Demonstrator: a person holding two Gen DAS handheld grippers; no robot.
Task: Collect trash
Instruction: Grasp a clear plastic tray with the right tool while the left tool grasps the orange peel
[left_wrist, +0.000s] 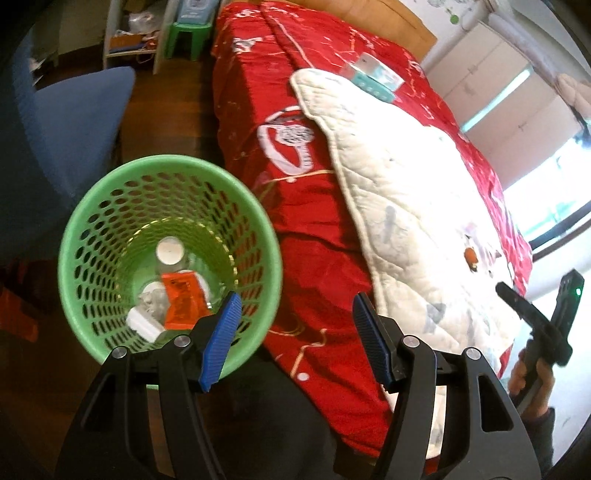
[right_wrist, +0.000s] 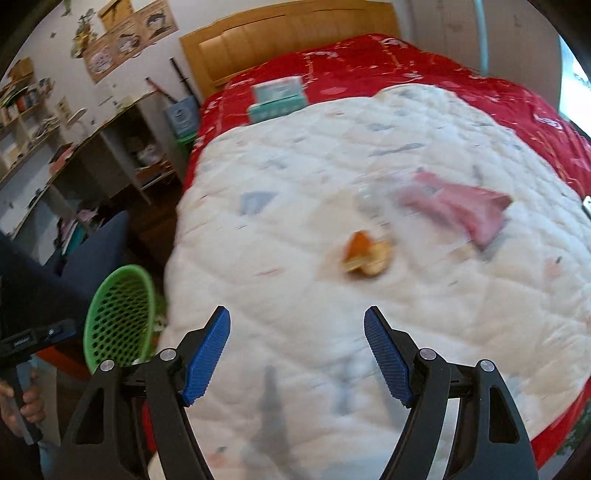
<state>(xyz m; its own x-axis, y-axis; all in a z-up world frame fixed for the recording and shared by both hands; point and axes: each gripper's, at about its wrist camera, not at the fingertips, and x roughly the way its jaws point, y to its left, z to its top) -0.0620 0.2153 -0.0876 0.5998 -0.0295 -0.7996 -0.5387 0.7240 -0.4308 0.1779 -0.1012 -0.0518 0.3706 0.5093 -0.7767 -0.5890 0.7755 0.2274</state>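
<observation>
Your left gripper (left_wrist: 295, 332) is gaping empty beside the green basket (left_wrist: 85, 221); your right gripper (right_wrist: 297, 354) is hanging open, empty, over the white quilt (right_wrist: 295, 177).

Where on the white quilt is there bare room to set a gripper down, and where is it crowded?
Free: the near quilt between the right gripper and the orange scrap, and the stretch left of that scrap toward the teal box. Crowded: the right side, where the pink wrapper lies close beside the scrap.
</observation>
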